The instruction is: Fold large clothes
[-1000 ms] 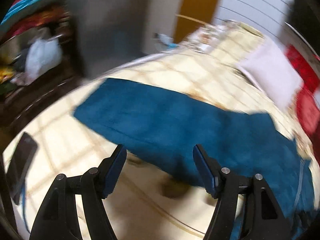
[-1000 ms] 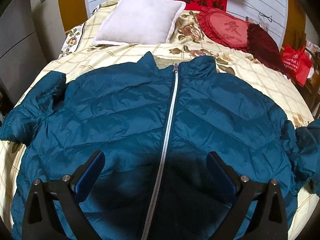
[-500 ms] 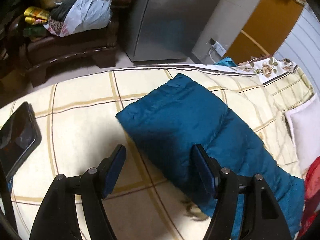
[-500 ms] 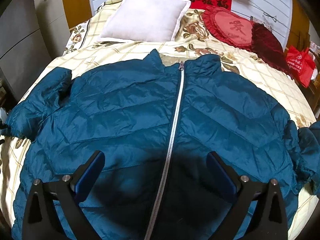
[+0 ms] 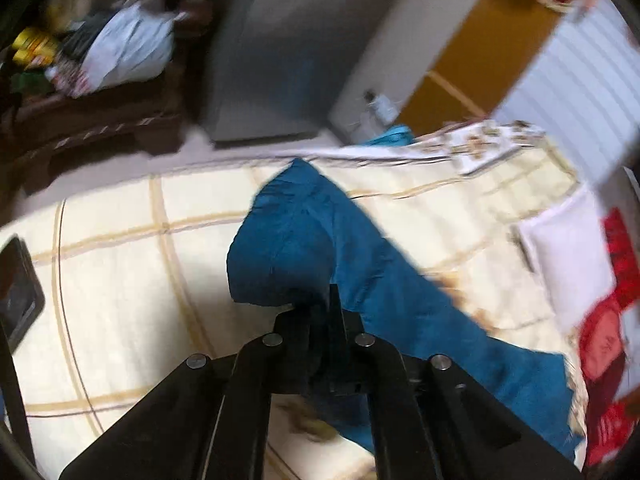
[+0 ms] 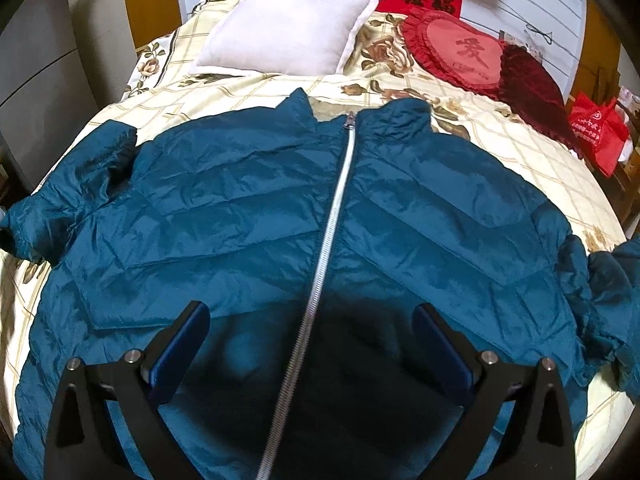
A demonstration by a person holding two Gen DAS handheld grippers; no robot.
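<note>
Pinching the sleeve (image 5: 288, 256) cuff, my left gripper (image 5: 326, 312) has just clamped shut on the teal fabric, which bunches up right ahead of its tips. My right gripper (image 6: 312, 344) hangs released above the jacket (image 6: 248, 216), jaws wide either side of the zip (image 6: 332, 224). The jacket lies flat and zipped on the bed (image 6: 520, 136), collar far ahead of me, a pillow (image 6: 288, 28) beyond it, a phone (image 5: 18, 284) left of my left gripper
</note>
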